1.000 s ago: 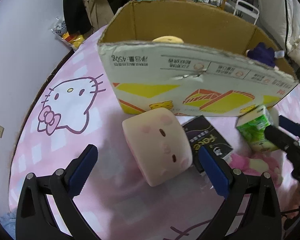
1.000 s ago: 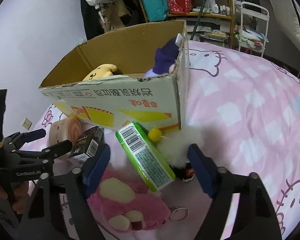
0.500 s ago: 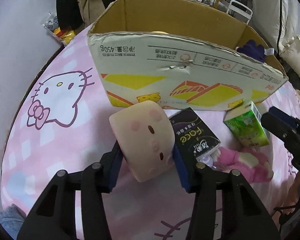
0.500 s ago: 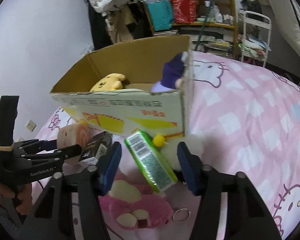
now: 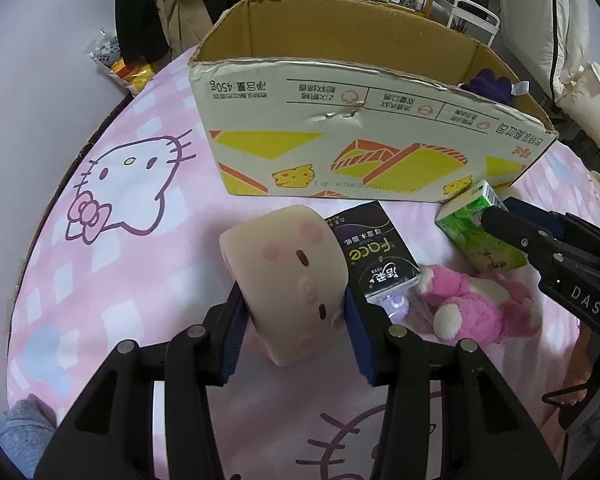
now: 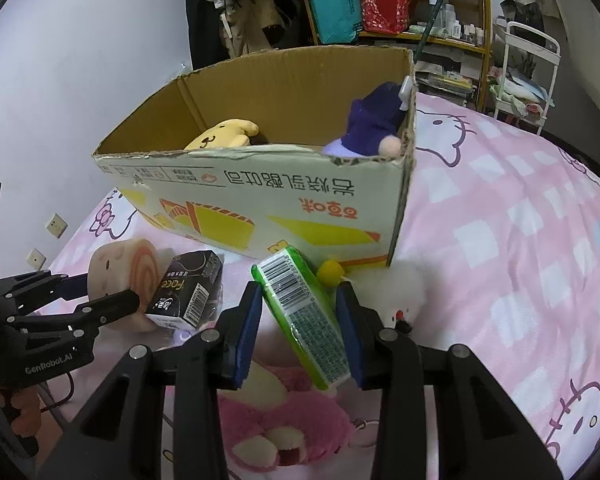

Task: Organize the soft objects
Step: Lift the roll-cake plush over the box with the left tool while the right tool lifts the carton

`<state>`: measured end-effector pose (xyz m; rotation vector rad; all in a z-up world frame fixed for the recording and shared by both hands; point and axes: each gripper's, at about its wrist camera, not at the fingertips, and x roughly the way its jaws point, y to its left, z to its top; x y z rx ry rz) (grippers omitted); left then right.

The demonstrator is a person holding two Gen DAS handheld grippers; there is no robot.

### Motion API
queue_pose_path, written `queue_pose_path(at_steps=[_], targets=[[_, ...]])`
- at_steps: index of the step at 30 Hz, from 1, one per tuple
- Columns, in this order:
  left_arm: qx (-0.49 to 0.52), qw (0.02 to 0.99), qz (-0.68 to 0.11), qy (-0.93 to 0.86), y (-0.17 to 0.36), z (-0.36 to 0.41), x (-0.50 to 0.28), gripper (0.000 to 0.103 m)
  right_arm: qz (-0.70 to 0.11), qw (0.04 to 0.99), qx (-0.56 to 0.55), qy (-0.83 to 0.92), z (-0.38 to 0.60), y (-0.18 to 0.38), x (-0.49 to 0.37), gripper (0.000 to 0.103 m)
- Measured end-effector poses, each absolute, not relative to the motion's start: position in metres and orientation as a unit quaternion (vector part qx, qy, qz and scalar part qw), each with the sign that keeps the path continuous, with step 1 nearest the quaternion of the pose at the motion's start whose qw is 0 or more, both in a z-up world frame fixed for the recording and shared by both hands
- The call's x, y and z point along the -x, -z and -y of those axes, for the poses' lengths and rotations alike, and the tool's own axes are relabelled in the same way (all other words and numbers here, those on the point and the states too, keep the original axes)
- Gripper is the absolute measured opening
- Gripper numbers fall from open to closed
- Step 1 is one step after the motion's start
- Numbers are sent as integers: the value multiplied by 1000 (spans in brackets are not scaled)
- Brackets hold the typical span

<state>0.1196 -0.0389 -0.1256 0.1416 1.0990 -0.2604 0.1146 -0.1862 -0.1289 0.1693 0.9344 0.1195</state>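
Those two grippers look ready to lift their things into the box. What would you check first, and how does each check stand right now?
1. Left gripper holds the roll plush: ok, both pads press its sides.
2. Right gripper has the green pack: not ok yet; the pack sits between the jaws, which are closing, with a gap showing on the left side.
3. Box top open: ok.
4. Room inside the box: ok, bare floor shows between the yellow plush and the purple plush.
5. Black pack clear of the roll plush: cannot tell; it lies right against it and might drag.
6. Pink plush clear of the green pack: cannot tell.
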Motion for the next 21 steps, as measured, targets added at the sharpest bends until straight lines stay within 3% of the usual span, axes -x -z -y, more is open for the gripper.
queue_pose_path(at_steps=[12,21], targets=[[-67,849,-511,117,114,35,-104,46,-460,884,-66,-52,181,132,-116,41],[-77,871,-466,133,91,39,-85,46,-437,896,-59,-53,181,119,-104,34]])
